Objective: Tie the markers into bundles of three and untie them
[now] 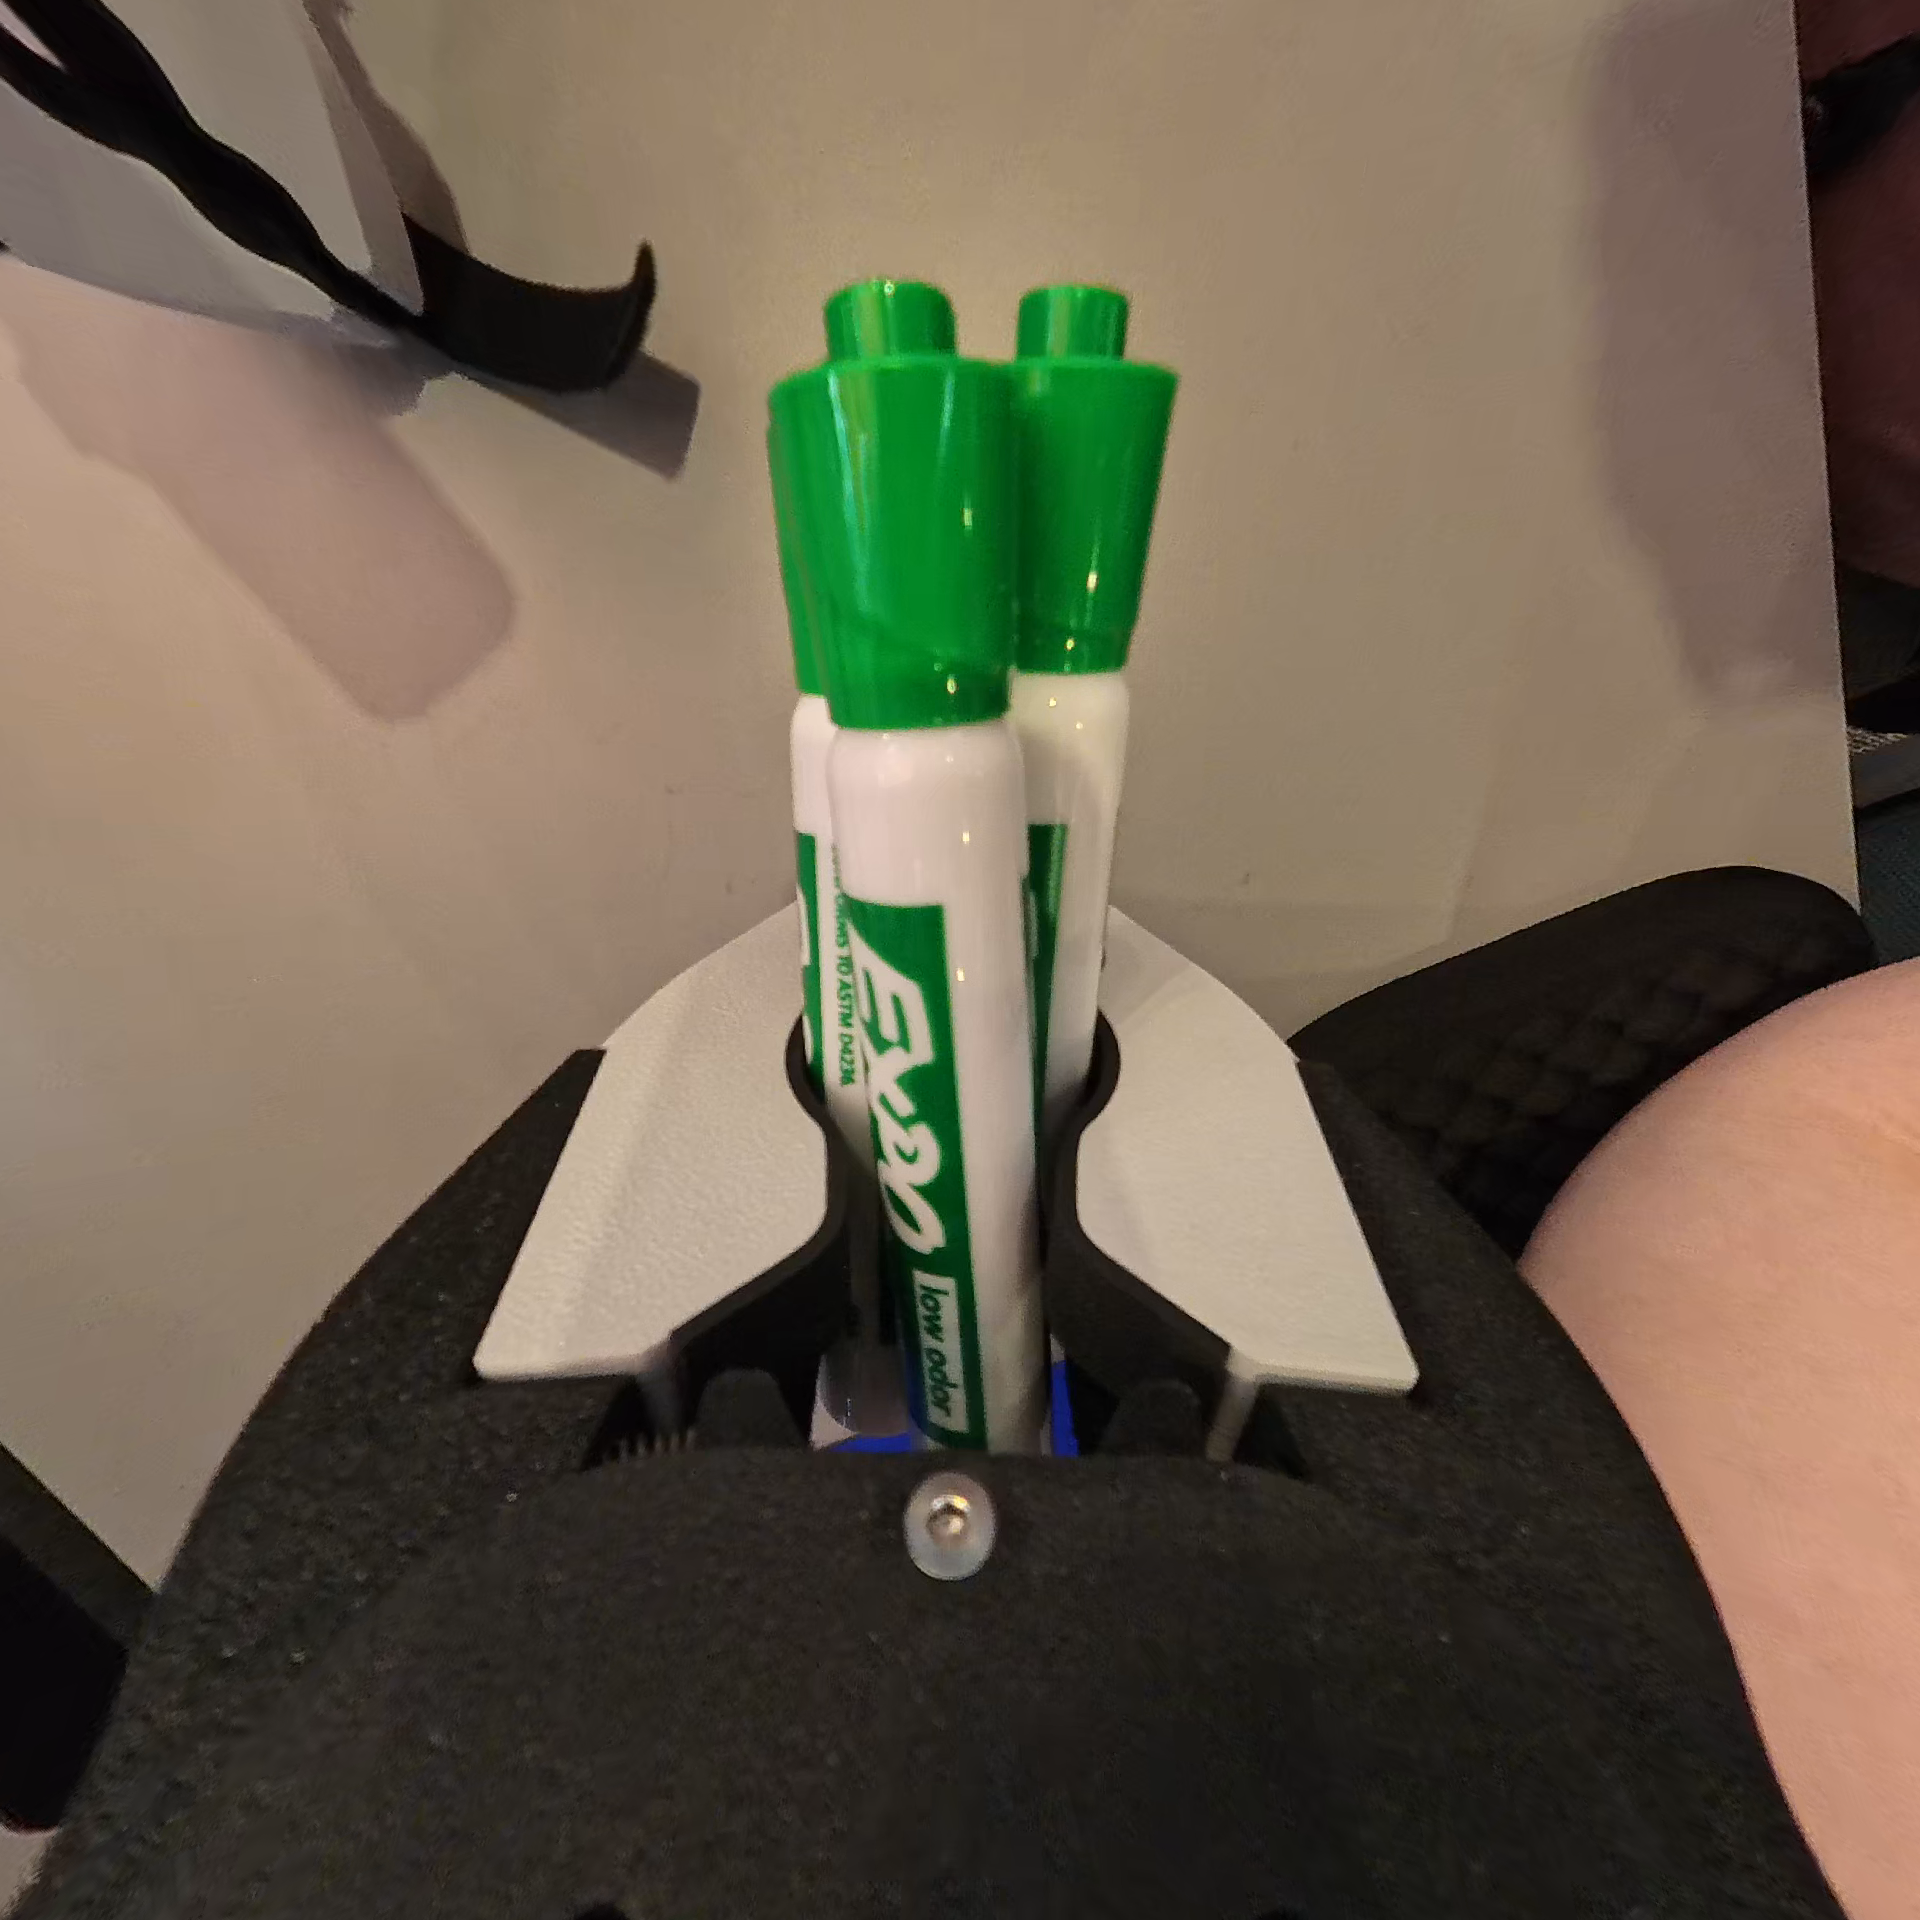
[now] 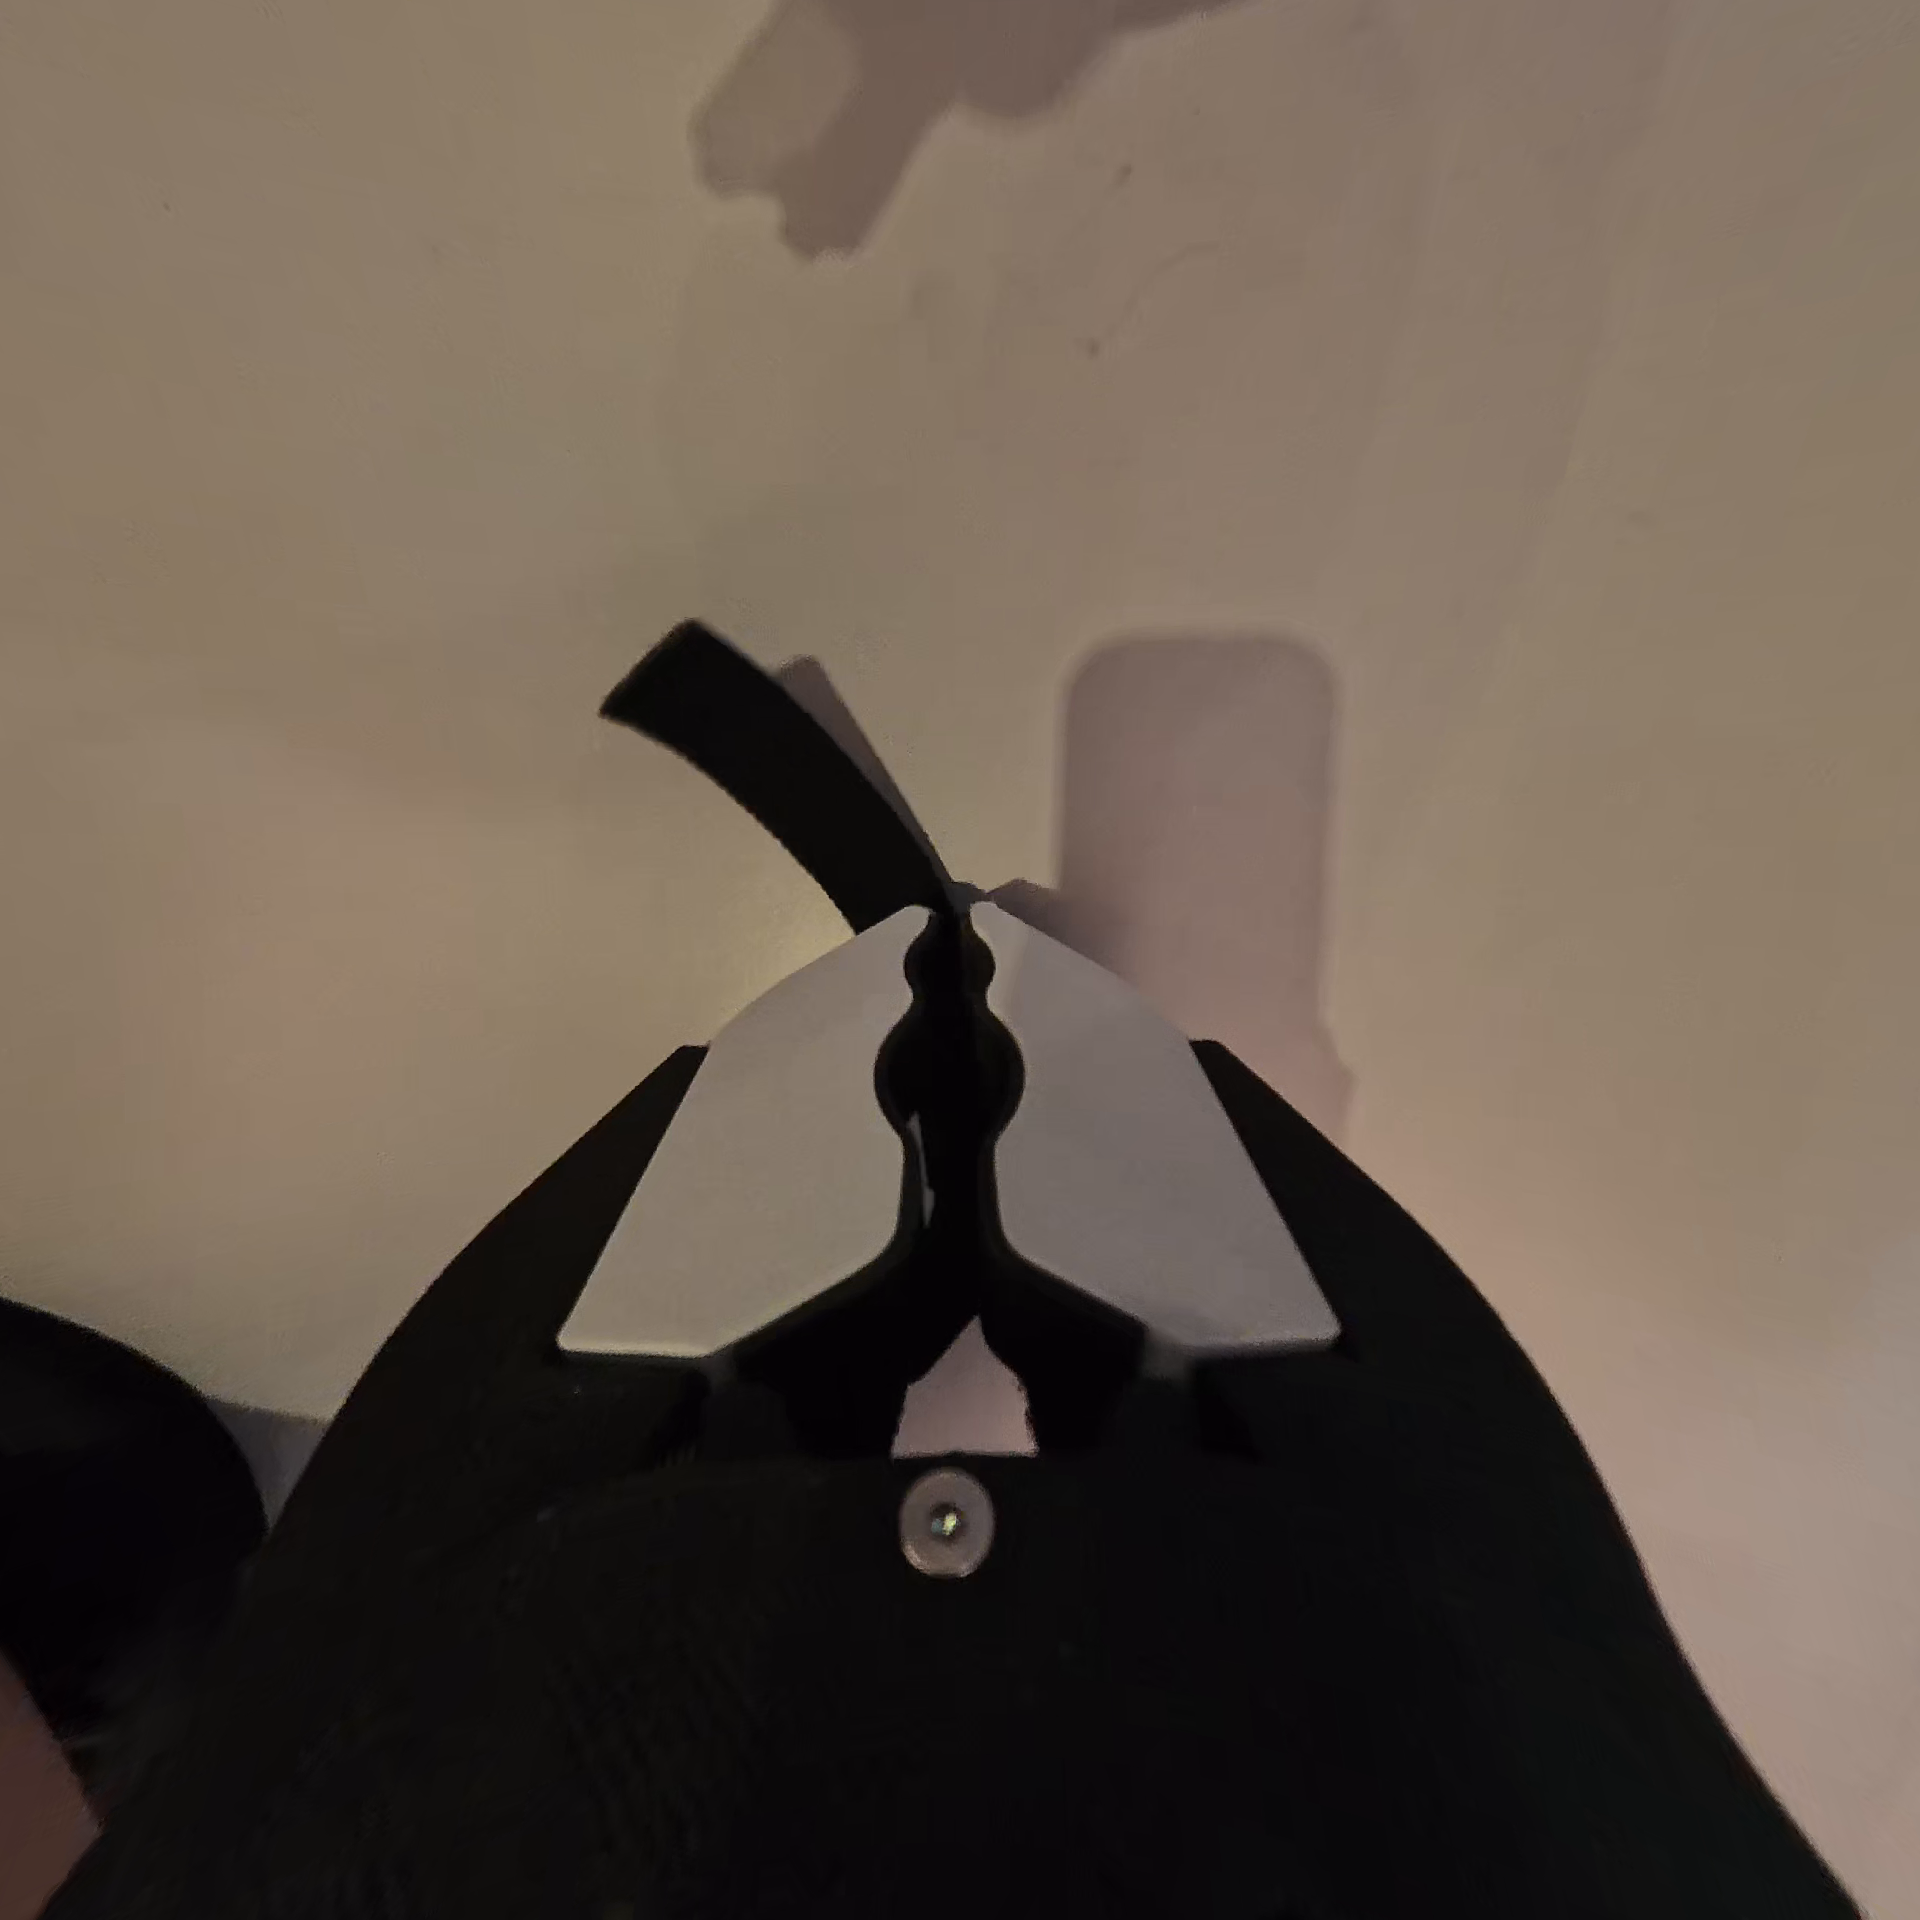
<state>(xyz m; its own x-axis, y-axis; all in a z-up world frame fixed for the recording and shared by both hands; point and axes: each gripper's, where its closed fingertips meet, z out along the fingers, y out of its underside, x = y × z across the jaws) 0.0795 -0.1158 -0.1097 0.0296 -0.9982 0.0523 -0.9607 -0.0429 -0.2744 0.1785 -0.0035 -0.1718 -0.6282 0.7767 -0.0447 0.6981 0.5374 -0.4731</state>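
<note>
Three green-capped white markers (image 1: pixel 935 831) stand bunched together, caps pointing away, in the left wrist view. My left gripper (image 1: pixel 951 997) is shut on their barrels, its white fingers (image 1: pixel 665 1174) on either side. A black strap (image 2: pixel 769 769) curls up and to the left out of my right gripper (image 2: pixel 951 914), which is shut on its end. In the left wrist view the right gripper (image 1: pixel 374 270) shows at the top left, apart from the markers, with the strap (image 1: pixel 540 327) hanging from it. No strap is around the markers.
A beige tabletop (image 1: pixel 1403 520) lies under both grippers, with shadows of the tools on it. Its right edge (image 1: pixel 1818 520) runs along the right of the left wrist view. A person's hand (image 1: pixel 1714 1403) holds the left gripper. A bit of blue (image 1: pixel 847 1439) shows at the markers' base. The gap from one gripper's tips to the other's is roughly 15 cm.
</note>
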